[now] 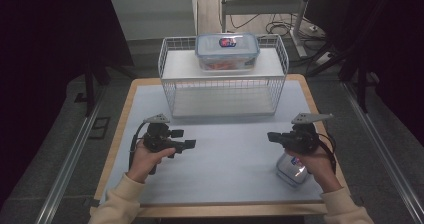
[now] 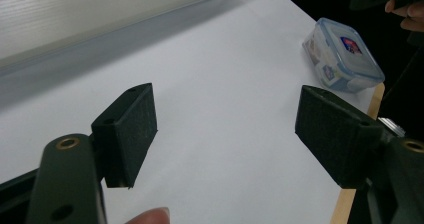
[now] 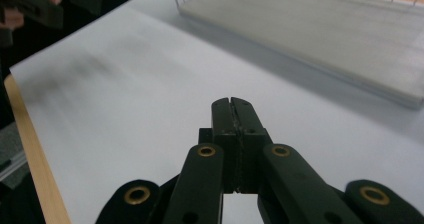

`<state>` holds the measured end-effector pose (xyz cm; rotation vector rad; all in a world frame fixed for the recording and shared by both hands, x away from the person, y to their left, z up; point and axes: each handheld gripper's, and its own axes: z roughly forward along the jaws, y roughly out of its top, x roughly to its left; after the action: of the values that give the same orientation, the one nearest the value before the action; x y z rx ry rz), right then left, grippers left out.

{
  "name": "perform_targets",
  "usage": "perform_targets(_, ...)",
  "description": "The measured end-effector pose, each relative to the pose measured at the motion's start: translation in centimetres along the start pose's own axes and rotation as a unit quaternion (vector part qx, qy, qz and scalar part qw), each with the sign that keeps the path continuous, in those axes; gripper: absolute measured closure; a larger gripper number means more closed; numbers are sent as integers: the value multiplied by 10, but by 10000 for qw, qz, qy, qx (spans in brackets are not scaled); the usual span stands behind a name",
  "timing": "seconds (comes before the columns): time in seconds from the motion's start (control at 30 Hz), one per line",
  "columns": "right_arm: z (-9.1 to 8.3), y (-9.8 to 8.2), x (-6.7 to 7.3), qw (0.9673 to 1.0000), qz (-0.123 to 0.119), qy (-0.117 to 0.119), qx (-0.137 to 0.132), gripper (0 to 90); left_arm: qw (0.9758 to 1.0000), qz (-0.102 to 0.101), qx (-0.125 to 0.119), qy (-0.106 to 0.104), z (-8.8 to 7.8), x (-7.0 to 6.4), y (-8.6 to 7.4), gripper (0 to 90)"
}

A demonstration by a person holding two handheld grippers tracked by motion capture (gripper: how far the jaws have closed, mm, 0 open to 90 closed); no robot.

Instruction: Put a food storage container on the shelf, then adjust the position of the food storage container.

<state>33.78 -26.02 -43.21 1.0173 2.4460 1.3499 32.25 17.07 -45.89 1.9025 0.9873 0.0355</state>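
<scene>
left gripper [image 2: 225, 129] jaws wide apart, empty, lower frame | right gripper [image 3: 233, 109] jaws pressed together, empty | small lidded container [image 2: 342, 54] upper right, table edge | likely pickup: square jaws across its short sides first

the right hand [image 1: 314, 160] hides much of the small lidded container [image 1: 291, 170]. its lid label [image 2: 351, 44] is too small to read.

Left black two-jaw gripper [image 1: 189, 144] was held near-left, pointing right, jaws spread wide apart and empty. Right black two-jaw gripper [image 1: 270, 136] was held near-right, pointing left, jaws pressed together on nothing. Cream-sleeved forearms entered from the near edge.
</scene>
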Motion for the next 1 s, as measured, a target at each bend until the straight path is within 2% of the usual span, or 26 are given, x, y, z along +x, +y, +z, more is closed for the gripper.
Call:
perform_targets(0.33,-15,-29,-5,9998,159,-98,44,897,9999,24,138,28,6,-2,-9,237)
perform_targets(0.63,-27,-36,0,9998,151,-113,-24,897,9999,30,128,45,4,-2,-9,236)
perform_targets(0.83,-35,-41,2,9996,85,-280,37,897,9999,46,127,20,2,-5,-9,235)
perform_targets(1.0,-56,-57,3,9988,121,-472,13,897,9999,58,151,-2,3,-5,-10,234)
